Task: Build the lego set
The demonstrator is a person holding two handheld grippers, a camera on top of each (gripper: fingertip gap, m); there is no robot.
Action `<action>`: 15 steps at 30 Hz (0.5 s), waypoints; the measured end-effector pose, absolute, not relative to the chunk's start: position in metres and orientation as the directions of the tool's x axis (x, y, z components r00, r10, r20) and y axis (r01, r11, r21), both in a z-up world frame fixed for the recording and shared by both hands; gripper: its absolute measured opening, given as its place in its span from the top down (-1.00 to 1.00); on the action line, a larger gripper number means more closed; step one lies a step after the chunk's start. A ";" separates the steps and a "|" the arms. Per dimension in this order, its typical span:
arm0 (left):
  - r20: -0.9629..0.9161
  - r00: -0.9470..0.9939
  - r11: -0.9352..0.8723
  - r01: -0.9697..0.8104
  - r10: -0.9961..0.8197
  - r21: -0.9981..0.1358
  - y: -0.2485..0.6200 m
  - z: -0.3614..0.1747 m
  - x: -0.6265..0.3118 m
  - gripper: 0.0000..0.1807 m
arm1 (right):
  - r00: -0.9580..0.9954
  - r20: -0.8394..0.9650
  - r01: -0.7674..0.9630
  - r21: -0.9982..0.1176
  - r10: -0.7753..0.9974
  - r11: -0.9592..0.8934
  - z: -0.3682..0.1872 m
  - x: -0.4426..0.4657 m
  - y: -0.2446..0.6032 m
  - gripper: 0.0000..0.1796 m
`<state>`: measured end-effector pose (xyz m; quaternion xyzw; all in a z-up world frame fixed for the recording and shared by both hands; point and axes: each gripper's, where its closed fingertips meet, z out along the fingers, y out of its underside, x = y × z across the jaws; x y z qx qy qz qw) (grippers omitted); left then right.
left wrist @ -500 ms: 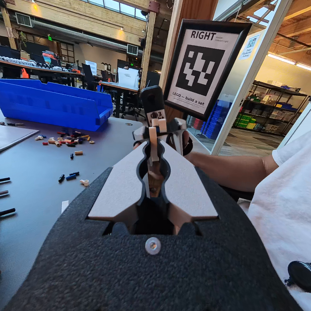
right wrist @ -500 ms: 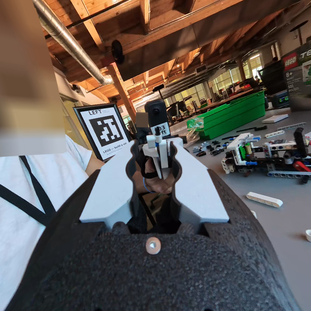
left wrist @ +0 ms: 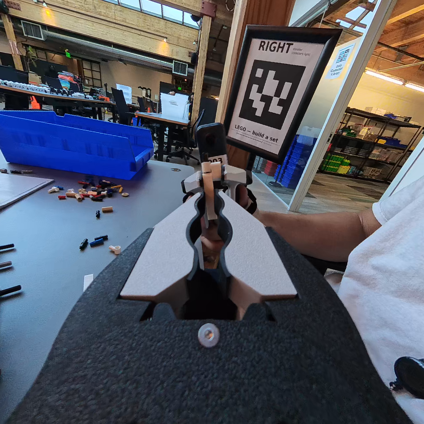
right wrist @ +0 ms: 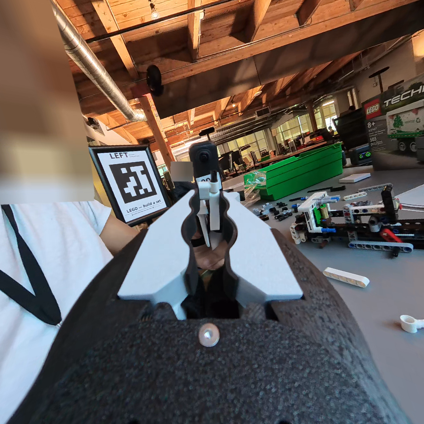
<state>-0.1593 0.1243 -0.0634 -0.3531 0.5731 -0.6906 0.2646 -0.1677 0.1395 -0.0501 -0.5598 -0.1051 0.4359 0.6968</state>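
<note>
Two handheld grippers are held up facing each other above a dark grey matte table (left wrist: 46,241). The left gripper (left wrist: 210,203) is seen from behind: a rough, black, grainy body, two pale grey wedge-shaped fingers (left wrist: 165,252) and black wavy-edged pads. Its jaws are drawn in to a narrow gap and are closed on a small white plastic lego beam assembly (left wrist: 210,195), which is held upright in the air, off the table. The right gripper (right wrist: 210,198) is built the same way. Its jaws are likewise nearly together and are clamped on the same assembly (right wrist: 214,206), where a short black pin is seen at the top of the piece. A black camera stub is mounted on each gripper behind the piece.

On the table to the right, a partly built lego truck model (right wrist: 344,220) of white, black, grey, green and red beams is laid flat. A loose cream-white rounded beam with a row of holes (right wrist: 346,277) lies near it. A long green plastic bin (right wrist: 298,174) and a printed cardboard lego box (right wrist: 394,128) stand farther back.

To the left, a scatter of small coloured pins and connectors (left wrist: 91,192) lies in front of a long blue plastic bin (left wrist: 68,142). A black-framed paper sign with a square black-and-white marker (left wrist: 275,91) stands beside a person's arm in a white shirt sleeve.
</note>
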 end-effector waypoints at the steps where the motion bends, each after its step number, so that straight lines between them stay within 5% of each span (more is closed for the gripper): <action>1: 0.184 -0.612 -0.203 -0.039 -0.769 -0.978 0.124 -0.063 -0.159 0.95 | 0.607 -0.331 -0.480 -0.877 0.722 0.001 -0.050 -0.168 0.139 0.84; 8: 0.212 -0.608 -0.224 -0.057 -0.765 -0.973 0.128 -0.063 -0.158 0.95 | 0.612 -0.368 -0.506 -0.862 0.700 -0.010 -0.050 -0.166 0.142 0.81; 11: 0.188 -0.563 -0.172 -0.081 -0.805 -0.982 0.134 -0.070 -0.154 0.95 | 0.645 -0.382 -0.463 -0.885 0.662 -0.059 -0.055 -0.158 0.141 0.52; 15: 0.058 -0.470 0.000 -0.121 -0.881 -0.993 0.146 -0.079 -0.147 0.96 | 0.757 -0.415 -0.353 -0.910 0.504 -0.219 -0.077 -0.141 0.146 0.60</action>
